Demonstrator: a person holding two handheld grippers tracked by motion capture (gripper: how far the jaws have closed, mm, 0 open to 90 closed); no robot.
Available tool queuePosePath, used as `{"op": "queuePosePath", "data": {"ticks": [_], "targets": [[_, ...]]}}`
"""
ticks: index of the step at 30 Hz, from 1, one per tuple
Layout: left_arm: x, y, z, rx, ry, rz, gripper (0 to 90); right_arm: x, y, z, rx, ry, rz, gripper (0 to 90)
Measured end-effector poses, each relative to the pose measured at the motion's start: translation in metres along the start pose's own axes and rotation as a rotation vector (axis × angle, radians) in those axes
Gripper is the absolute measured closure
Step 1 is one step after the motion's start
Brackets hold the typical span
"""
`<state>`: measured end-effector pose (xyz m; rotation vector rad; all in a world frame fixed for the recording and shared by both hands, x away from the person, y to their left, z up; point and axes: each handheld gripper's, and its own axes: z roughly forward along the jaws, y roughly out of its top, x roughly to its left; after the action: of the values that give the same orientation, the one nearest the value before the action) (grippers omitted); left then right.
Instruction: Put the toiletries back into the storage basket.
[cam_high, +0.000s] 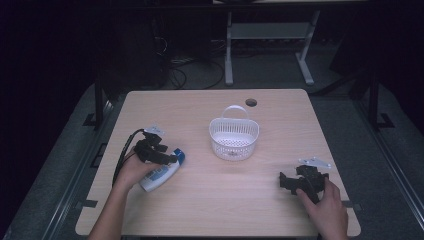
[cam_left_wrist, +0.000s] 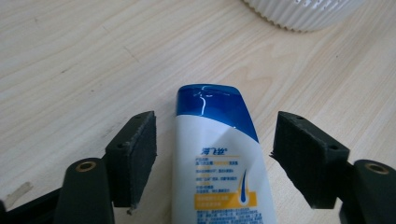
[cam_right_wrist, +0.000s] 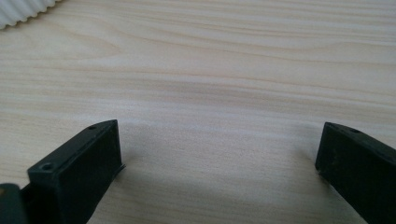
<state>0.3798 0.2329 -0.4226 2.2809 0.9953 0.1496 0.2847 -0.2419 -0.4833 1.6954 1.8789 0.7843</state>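
Lying flat on the wooden table (cam_high: 260, 200), left of the white basket (cam_high: 233, 136): shampoo bottle (cam_left_wrist: 217, 158). Straddling it with jaws spread, pads clear of its sides: left gripper (cam_left_wrist: 215, 154). Resting near the table's right edge, jaws gaping over bare wood: right gripper (cam_right_wrist: 219, 163).

A light wooden bench (cam_high: 215, 210) carries a white plastic basket (cam_high: 233, 138) near its middle, slotted along its wall, with a thin handle arching over its far rim. A round cable hole (cam_high: 251, 102) sits in the bench top just behind the basket. Beyond the far edge, on the dark floor, stand the grey legs of another table (cam_high: 229, 55), with loose cables (cam_high: 187, 75) lying to their left.
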Motion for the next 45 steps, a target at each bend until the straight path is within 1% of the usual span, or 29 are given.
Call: {"op": "queuePosePath", "data": {"ticks": [2, 6, 7, 8, 11, 13, 16, 18, 21, 22, 26, 30, 31, 41, 45], "targets": [[-0.003, 0.002, 0.003, 0.02, 0.014, 0.007, 28.7, 0.0, 0.0, 0.0, 0.0, 0.0, 0.0, 0.0], [-0.008, 0.003, 0.011, 0.079, 0.033, 0.023, 28.1, 0.0, 0.0, 0.0, 0.0, 0.0, 0.001, 0.0], [-0.009, 0.004, 0.013, 0.087, 0.036, 0.03, 28.1, 0.0, 0.0, 0.0, 0.0, 0.0, 0.0, 0.0], [-0.01, 0.004, 0.015, 0.099, 0.036, 0.029, 28.0, 0.0, 0.0, 0.0, 0.0, 0.0, 0.001, 0.0], [-0.012, 0.005, 0.021, 0.131, 0.053, 0.042, 28.1, 0.0, 0.0, 0.0, 0.0, 0.0, 0.0, 0.0], [-0.013, 0.005, 0.024, 0.167, 0.068, 0.052, 28.1, 0.0, 0.0, 0.0, 0.0, 0.0, 0.0, 0.0], [-0.014, 0.004, 0.027, 0.194, 0.081, 0.058, 28.1, 0.0, 0.0, 0.0, 0.0, 0.0, 0.001, 0.0], [-0.014, 0.002, 0.03, 0.204, 0.098, 0.061, 28.1, 0.0, 0.0, 0.0, 0.0, 0.0, 0.0, 0.0], [-0.014, 0.001, 0.032, 0.212, 0.092, 0.055, 28.1, 0.0, 0.0, 0.0, 0.0, 0.0, 0.0, 0.0], [-0.014, 0.001, 0.032, 0.222, 0.091, 0.056, 28.1, 0.0, 0.0, 0.0, 0.0, 0.0, 0.0, 0.0], [-0.017, 0.002, 0.033, 0.232, 0.112, 0.071, 29.0, 0.0, 0.0, 0.0, 0.0, 0.0, 0.0, 0.0], [-0.02, 0.003, 0.034, 0.248, 0.122, 0.086, 30.6, 0.0, 0.0, 0.0, 0.0, 0.0, 0.001, 0.0], [-0.02, 0.003, 0.034, 0.251, 0.126, 0.084, 31.0, 0.0, 0.0, 0.0, 0.0, 0.0, 0.0, 0.0], [-0.019, 0.005, 0.034, 0.261, 0.128, 0.078, 33.7, 0.0, 0.0, 0.0, 0.0, 0.0, 0.0, 0.0], [-0.018, 0.006, 0.033, 0.264, 0.119, 0.08, 34.1, 0.0, 0.0, 0.0, 0.0, 0.0, 0.0, 0.0]]}}
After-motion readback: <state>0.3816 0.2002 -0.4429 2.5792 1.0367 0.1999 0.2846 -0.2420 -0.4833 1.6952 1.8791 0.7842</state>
